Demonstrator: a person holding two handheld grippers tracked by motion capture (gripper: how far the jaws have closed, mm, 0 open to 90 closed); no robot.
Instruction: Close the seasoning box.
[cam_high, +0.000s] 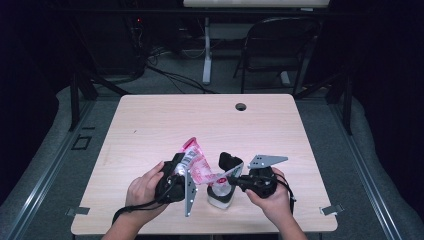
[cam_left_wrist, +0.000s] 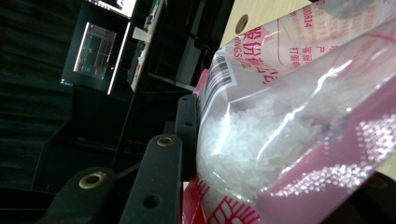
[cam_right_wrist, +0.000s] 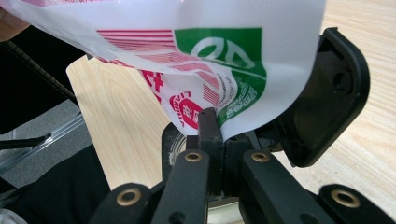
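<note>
Both grippers are pinching the pink-and-clear plastic bag of white granules (cam_high: 199, 167) above the small clear jar with an open black flip lid (cam_high: 220, 195): the left gripper (cam_high: 181, 172) is clamping its body, the right gripper (cam_right_wrist: 211, 135) its lower corner. If the corner is slipping, granules are likely spilling onto the pale wooden table (cam_high: 150, 125).

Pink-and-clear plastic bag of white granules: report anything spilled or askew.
No spill shows. The pink-and-clear plastic bag of white granules is held tilted between both grippers, its low corner over the clear jar with its black flip lid open.
</note>
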